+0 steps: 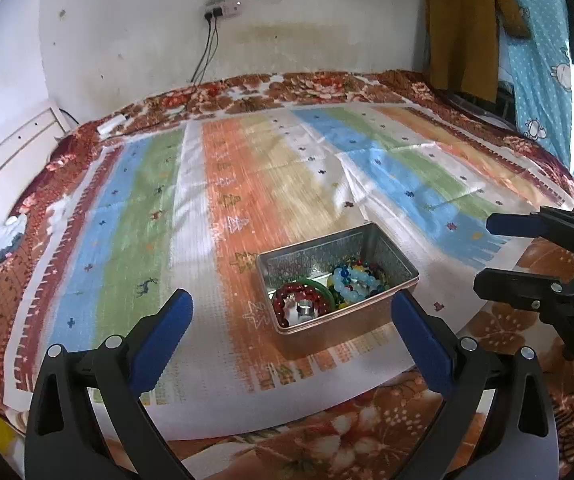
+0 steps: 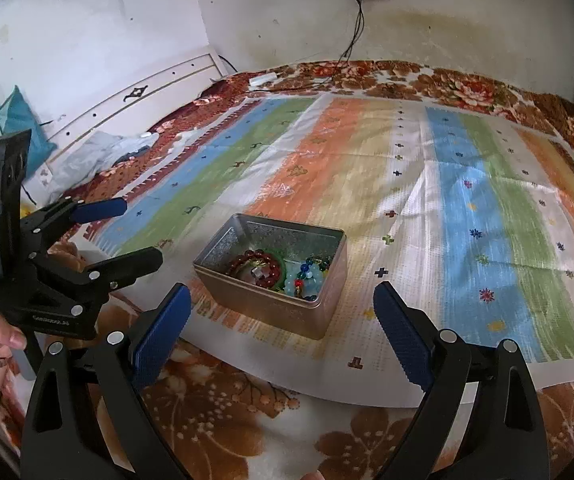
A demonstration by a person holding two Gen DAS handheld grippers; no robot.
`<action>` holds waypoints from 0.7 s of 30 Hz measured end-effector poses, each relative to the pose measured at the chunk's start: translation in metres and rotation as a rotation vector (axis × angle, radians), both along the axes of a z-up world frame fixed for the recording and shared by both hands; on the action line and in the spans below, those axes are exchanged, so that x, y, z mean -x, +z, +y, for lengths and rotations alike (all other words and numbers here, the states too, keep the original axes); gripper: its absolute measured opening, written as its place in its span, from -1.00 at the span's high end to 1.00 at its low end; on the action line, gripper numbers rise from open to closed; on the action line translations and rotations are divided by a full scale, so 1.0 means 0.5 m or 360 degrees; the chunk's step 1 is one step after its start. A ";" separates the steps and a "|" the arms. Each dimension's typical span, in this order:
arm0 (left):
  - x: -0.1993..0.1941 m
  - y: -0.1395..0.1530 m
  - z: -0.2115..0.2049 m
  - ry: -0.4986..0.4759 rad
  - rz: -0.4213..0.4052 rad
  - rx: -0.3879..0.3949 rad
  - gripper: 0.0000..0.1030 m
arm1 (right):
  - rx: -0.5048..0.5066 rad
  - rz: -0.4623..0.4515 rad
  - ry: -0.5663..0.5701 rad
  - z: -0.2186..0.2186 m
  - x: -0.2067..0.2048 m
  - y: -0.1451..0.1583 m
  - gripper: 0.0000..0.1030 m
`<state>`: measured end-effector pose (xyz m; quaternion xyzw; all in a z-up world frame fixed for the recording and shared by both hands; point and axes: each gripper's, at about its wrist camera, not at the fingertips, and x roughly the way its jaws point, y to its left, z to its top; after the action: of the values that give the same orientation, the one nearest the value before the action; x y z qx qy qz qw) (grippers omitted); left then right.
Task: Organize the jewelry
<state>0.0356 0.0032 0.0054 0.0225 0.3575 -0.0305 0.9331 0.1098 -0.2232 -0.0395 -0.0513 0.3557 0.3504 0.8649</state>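
Both claws wide and empty, tin of beads lying just ahead of them on the bed.

Left claw point(image 1: 292, 312) gapes at the bottom of its frame, nothing between the blue pads, and the open metal tin point(image 1: 383, 246) sits right of centre, its near corner by the right pad. Right claw point(image 2: 283, 308) is spread too, the tin point(image 2: 319, 304) centred just beyond its tips, not touched. Inside: red bead bracelet point(image 1: 293, 294), green bangle point(image 1: 325, 289), pale blue beads point(image 1: 353, 280). Striped cloth point(image 1: 215, 184) underneath, floral blanket point(image 1: 351, 436) nearest.

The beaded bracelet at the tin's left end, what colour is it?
Dark red bracelet, clearest in the left wrist view.
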 end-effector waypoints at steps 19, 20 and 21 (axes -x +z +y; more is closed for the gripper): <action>0.042 0.015 -0.001 0.0040 -0.0148 0.0077 -0.89 | -0.0038 -0.0018 0.0012 -0.010 0.020 -0.006 -0.80; 0.044 0.015 -0.001 0.0043 -0.0154 0.0073 -0.89 | -0.0037 -0.0023 0.0013 -0.011 0.021 -0.006 -0.80; 0.045 0.015 -0.001 0.0046 -0.0156 0.0073 -0.89 | -0.0037 -0.0027 0.0016 -0.011 0.022 -0.006 -0.80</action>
<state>0.0131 0.0025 0.0126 -0.0024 0.3109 -0.0241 0.9501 0.0987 -0.2289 -0.0423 -0.0463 0.3439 0.3585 0.8666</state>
